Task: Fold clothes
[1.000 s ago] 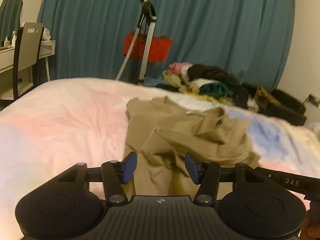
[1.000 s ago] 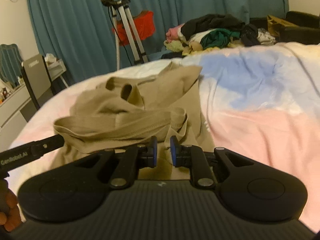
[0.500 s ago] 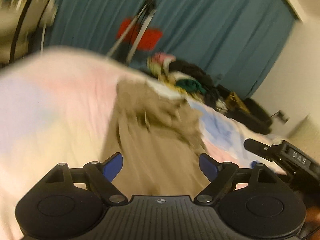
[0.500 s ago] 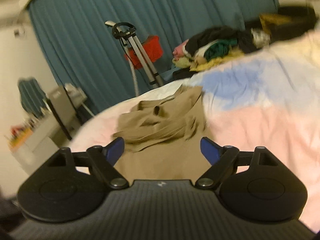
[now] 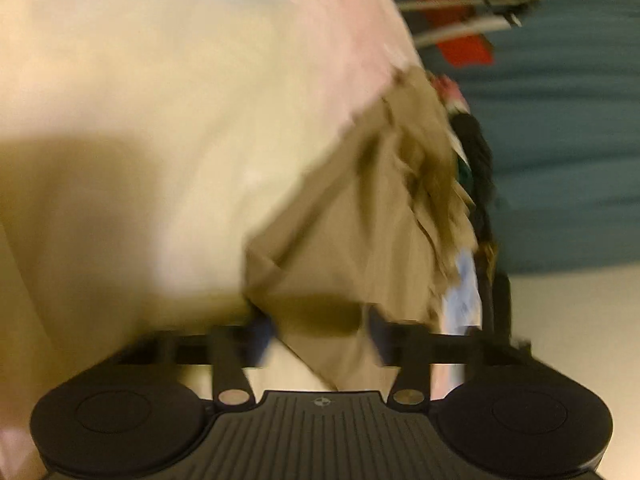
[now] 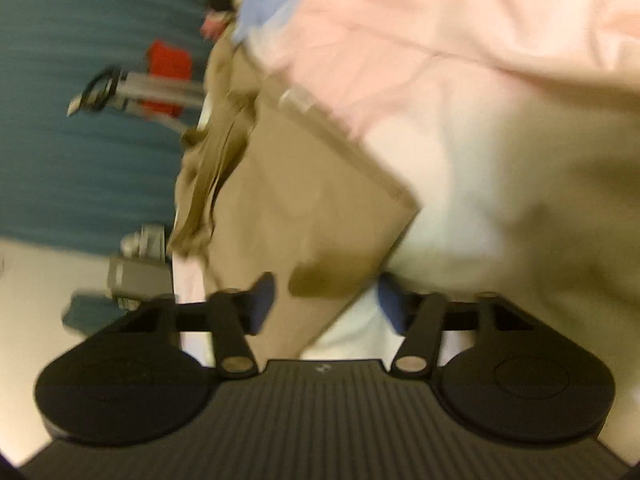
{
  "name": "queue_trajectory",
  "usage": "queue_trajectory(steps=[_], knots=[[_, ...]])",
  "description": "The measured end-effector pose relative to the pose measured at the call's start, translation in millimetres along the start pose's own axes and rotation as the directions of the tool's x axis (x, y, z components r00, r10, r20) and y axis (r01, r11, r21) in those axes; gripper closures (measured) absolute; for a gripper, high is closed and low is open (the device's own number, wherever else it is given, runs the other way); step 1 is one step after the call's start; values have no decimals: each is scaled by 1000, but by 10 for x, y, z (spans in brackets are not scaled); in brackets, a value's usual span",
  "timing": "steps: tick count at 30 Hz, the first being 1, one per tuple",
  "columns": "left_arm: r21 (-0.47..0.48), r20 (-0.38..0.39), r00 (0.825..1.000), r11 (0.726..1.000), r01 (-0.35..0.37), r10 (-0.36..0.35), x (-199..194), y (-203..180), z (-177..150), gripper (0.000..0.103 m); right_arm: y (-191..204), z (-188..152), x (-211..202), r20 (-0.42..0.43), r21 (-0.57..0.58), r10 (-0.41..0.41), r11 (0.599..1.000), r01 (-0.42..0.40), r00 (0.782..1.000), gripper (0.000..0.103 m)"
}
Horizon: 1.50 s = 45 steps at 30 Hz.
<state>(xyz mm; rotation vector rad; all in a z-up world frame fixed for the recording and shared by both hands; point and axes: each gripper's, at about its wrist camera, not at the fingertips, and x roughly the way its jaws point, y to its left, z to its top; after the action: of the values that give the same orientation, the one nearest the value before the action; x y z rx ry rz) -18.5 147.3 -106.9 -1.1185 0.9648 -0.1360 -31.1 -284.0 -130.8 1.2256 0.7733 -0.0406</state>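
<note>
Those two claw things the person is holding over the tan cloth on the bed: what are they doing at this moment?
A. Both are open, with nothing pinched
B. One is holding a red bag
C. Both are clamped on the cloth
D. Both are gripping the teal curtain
A: the left gripper and right gripper each show spread fingers, with the tan khaki garment lying unpinched on the pastel bedspread.

Khaki garment (image 5: 360, 240) and bedding (image 5: 160, 120) motion-blurred throughout
</note>
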Motion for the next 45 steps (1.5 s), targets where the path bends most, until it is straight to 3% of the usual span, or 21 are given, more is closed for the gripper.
queue_trajectory(steps=[1,3,11,19,25,28,32,40,45], knots=[[-25,-2,1000,1000,12,-12,12,42,31,89,4,11,-4,26,-2,-9,1000,9,1000,88],[-14,7,1000,1000,27,-27,-23,22,38,92,60,6,-53,66,-30,3,1000,-1,998,93],[110,76,986,984,139,-148,-496,-515,-14,95,609,-12,-616,132,-163,98,984,-75,986,95],[212,92,982,967,144,-167,-1365,-864,-376,96,1161,-232,-1456,96,-297,94,953,-62,991,95],[227,82,976,957,180,-203,-2000,-632,-852,96,962,-693,-2231,43,-330,151,935,-129,988,95],[218,87,972,956,197,-220,-2176,-513,-1001,96,816,-837,-2377,44,-318,158,938,-136,987,95],[200,85,978,965,170,-190,-1931,-616,-849,96,843,-675,-2139,60,-282,112,955,-90,992,95],[189,146,988,982,22,-50,-812,-1230,-89,95,1253,132,-1081,125,-207,48,978,-21,991,95],[219,160,986,973,-75,40,-76,-1410,241,95,1208,524,-386,121,-183,-33,982,55,992,95]])
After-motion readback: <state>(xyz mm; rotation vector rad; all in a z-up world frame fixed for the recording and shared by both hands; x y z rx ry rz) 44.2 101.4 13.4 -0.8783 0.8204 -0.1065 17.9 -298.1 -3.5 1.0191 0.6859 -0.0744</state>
